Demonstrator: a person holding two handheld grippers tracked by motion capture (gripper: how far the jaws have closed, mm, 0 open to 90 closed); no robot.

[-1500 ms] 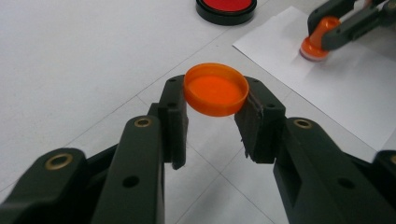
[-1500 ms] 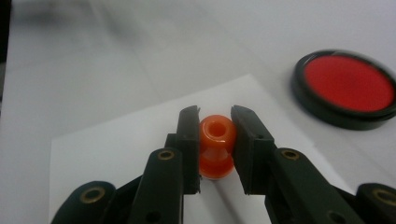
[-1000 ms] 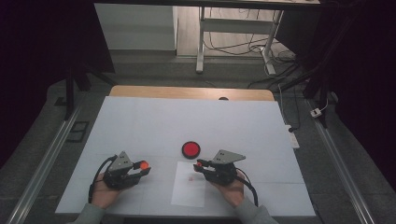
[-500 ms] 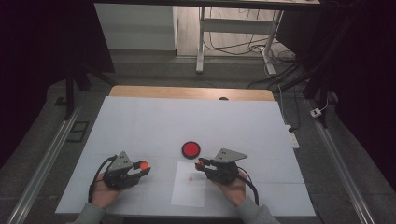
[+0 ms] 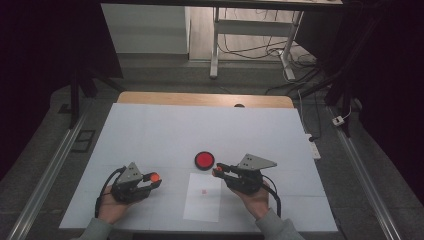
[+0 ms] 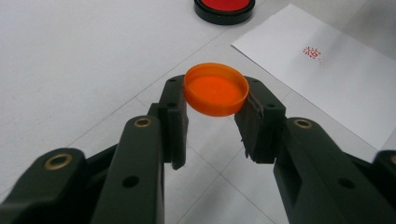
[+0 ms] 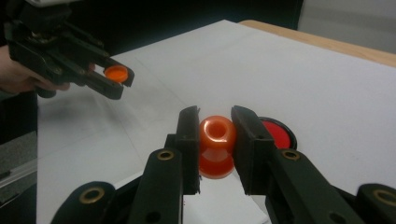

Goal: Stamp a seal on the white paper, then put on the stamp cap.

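Left tongs (image 6: 215, 109) clamped on an orange cap (image 6: 215, 88), hollow side up, held level just above the counter (image 5: 160, 130). In the high view, same tongs (image 5: 156, 181) at the near left, cap a mere orange dot (image 5: 154, 176) at the tips, hand (image 5: 111, 209) under the body and largely covered by it. Seen again from the right gripper view at upper left (image 7: 119, 79), cap (image 7: 116, 73) half sunk between the dark pads, hand (image 7: 21, 79) cut by the frame edge.

Right tongs (image 7: 215, 135) clamped on an orange stamp (image 7: 217, 144), knob end toward the camera, lower end hidden behind the pads and out of focus. In the high view, right tongs (image 5: 218, 169) over the top edge of a white sheet (image 5: 202, 200), stamp (image 5: 218, 170) barely a speck; touching the sheet or clear of it, impossible to tell from here. Hand (image 5: 256, 199) partly under the gripper, sleeve cut by the bottom edge.

Red ink pad (image 5: 204, 160) just beyond the sheet, between the two tongs but nearer the right. Cropped by the top edge in the left gripper view (image 6: 224, 8); half hidden behind the right pad in the right gripper view (image 7: 278, 133). Small red imprint on the sheet (image 6: 311, 52), pattern too blurred to read.
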